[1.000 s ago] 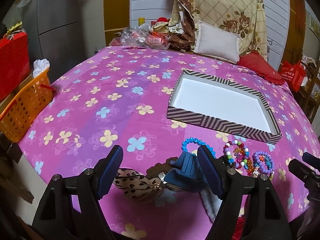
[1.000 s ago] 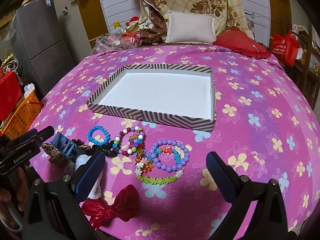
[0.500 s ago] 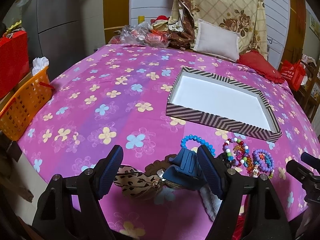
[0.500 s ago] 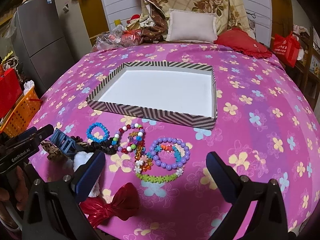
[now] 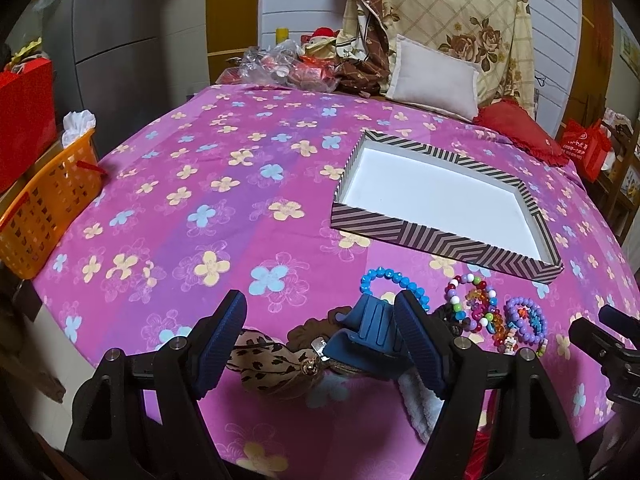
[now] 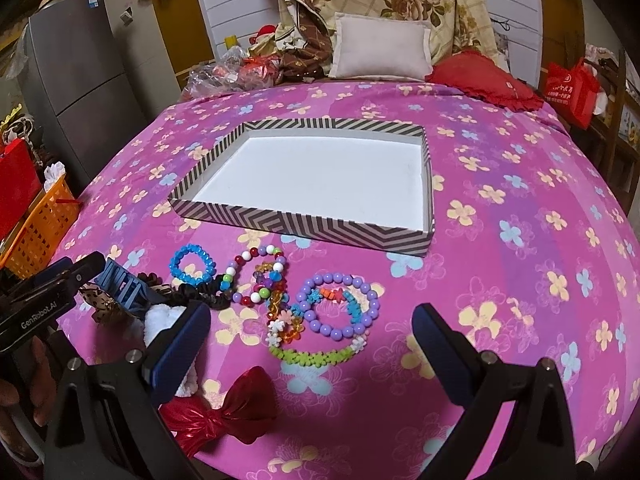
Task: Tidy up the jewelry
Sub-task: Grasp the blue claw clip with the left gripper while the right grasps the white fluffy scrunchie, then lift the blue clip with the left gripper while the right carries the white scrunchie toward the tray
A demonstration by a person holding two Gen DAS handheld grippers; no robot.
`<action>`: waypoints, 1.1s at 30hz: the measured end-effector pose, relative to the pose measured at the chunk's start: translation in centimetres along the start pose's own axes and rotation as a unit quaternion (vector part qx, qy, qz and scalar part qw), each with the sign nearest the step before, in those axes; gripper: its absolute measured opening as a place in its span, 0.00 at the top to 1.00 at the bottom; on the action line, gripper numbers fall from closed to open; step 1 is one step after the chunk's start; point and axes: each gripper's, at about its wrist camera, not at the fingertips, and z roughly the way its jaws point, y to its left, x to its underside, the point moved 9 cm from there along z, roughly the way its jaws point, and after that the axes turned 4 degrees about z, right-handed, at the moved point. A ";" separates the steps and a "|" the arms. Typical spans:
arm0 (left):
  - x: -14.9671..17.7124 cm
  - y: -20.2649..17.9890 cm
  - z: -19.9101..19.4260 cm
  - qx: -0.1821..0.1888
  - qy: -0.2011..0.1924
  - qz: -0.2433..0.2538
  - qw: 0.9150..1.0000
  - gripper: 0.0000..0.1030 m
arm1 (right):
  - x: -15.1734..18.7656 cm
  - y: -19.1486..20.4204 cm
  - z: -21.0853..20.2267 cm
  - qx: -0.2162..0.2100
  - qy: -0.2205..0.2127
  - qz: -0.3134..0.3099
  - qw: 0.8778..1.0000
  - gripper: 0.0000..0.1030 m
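A bed covered in a bright pink flowered sheet fills the room in front of me, with pillows piled at its far end. On the middle of the sheet sits a shallow striped tray with a white floor, nothing in it yet. Near the front edge, well short of the tray, lies the jewelry in a loose row: a purple bead bracelet overlapping a green flower bracelet, a mixed-colour bead bracelet touching a black scrunchie, a small blue bead bracelet, a blue claw clip, a leopard-print bow, a white fluffy piece and a shiny red bow closest to the edge. The left tongs hang wide open just above the blue claw clip and leopard bow, holding nothing; the clip sits against the inner face of the right-hand finger. The right tongs are likewise spread wide and empty, hovering over the purple and green bracelets. Nothing appears sorted so far. The risk I see is tangling: the bracelets overlap, so closing on one may drag its neighbours along or scatter them. The clip rests partly on the bow, so a pinch there could catch both, and the soft sheet may bunch up between the fingers.
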 end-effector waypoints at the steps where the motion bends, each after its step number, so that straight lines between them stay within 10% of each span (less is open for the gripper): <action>1: 0.0 -0.1 0.0 0.000 0.001 0.000 1.000 0.32 | 0.0 0.0 0.0 0.000 0.000 -0.001 1.000 0.01; 33: 0.2 4.4 0.0 0.021 0.024 -0.068 0.997 0.32 | 1.7 3.1 1.2 -0.057 0.039 -0.023 0.997 0.07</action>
